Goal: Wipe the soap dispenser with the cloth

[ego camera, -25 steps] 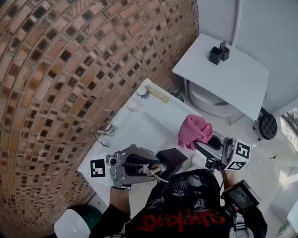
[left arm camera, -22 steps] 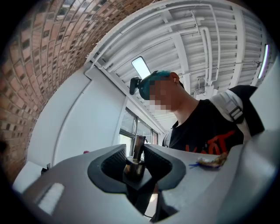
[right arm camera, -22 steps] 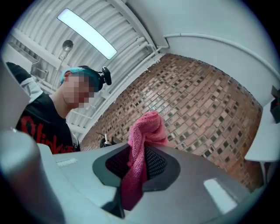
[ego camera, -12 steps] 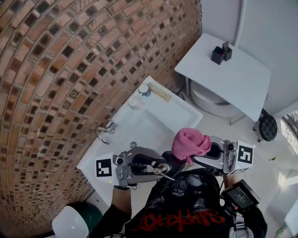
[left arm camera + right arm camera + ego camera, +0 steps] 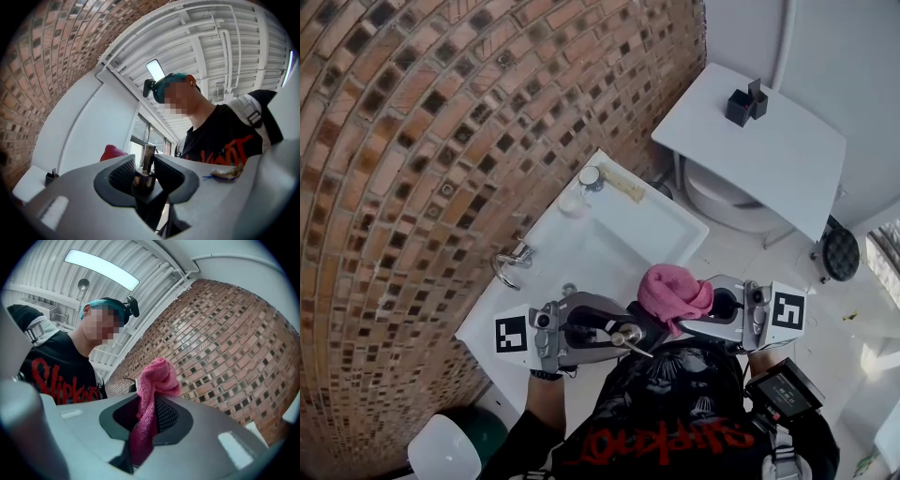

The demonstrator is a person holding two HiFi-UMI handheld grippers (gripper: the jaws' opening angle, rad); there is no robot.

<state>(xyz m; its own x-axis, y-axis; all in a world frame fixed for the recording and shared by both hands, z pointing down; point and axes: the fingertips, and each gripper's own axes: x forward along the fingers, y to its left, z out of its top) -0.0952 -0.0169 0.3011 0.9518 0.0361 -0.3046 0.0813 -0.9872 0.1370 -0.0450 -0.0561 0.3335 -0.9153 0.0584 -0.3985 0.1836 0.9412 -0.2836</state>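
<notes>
While cloth (image 5: 673,292) sits beside dispenser (image 5: 649,324) | sink (image 5: 609,234) ahead | table (image 5: 769,141) well apart

The white rectangular sink (image 5: 619,239) has an open basin. A chrome tap (image 5: 511,263) juts over its left rim, against the brown mosaic-tiled wall (image 5: 422,141).

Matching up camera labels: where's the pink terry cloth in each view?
Head view: pink terry cloth centre-right, bunched in the jaws of the right gripper, next to the black soap dispenser.
Left gripper view: cloth is a pink lump behind the left-hand jaw.
Right gripper view: cloth at centre, clamped between the jaws.
Shared landmark: brown brick-mosaic wall.
</notes>
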